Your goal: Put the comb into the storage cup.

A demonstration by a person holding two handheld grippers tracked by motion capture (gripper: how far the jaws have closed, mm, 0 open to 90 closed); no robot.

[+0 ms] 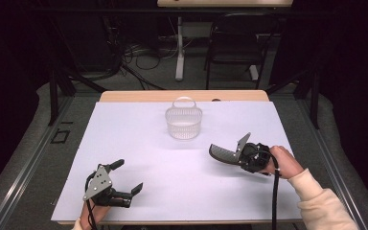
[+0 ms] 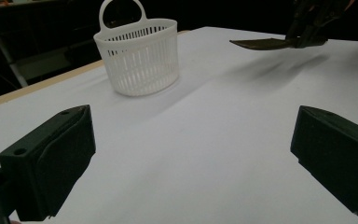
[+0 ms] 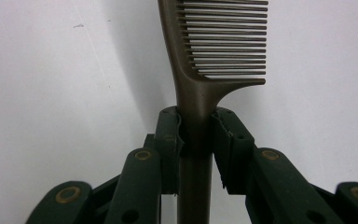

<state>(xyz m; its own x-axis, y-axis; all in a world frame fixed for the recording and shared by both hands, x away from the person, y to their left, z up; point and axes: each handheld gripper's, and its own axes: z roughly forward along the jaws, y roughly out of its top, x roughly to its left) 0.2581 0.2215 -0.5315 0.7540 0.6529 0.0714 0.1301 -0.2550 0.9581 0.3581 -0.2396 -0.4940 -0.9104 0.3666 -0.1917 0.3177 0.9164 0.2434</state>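
Right gripper view: right gripper [image 3: 196, 135] jaws clamp comb [image 3: 214, 51] handle, carry step. Next, probably: drop it into basket [image 1: 184, 122]. Left gripper [image 1: 124, 179] jaws open, idle.

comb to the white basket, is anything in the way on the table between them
Nothing visible is. The right gripper is shut on the brown comb by its handle, holding it above the white table. The stretch from there to the white slotted basket is bare. The left gripper sits open, well off to the side.

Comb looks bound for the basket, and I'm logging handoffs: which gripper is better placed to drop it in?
Right: the right gripper already clamps the comb near the basket; the left gripper is open.
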